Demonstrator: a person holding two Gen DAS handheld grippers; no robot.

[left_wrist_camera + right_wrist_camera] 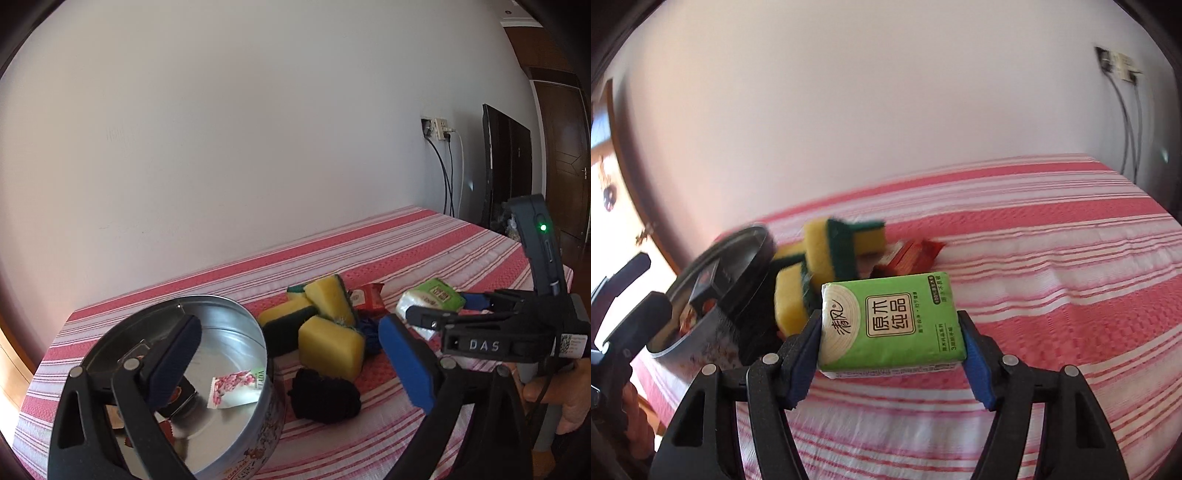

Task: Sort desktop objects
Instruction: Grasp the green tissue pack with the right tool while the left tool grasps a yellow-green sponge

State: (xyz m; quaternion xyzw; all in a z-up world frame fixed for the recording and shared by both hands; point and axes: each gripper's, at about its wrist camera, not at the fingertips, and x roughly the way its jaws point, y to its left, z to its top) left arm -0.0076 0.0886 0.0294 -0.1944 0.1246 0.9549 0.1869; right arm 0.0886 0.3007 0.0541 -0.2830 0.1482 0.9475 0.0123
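At the left of the striped tablecloth (424, 251) stood the round metal tin (221, 373), already holding a pink-flowered sachet (236, 387) and a few small wrappers. The left gripper (291, 365) hung over its near rim with its blue pads spread wide and nothing between them.

Just right of the tin lay the unsorted heap: yellow-and-green scouring sponges (328, 343), a black knitted bundle (325, 395), a blue cloth scrap (369, 332) and a red snack packet (369, 295).

Furthest right, the right gripper (890, 339) had the green tissue pack (890, 325) clamped across its short sides, pads pressing both ends, the pack apparently clear of the cloth.

The step in hand seemed to be carrying this pack to its place. The soft pack would buckle under a harder squeeze, so a steady grip was wise. It should travel high enough to clear the sponges, and the empty left gripper ought to keep out of its path.
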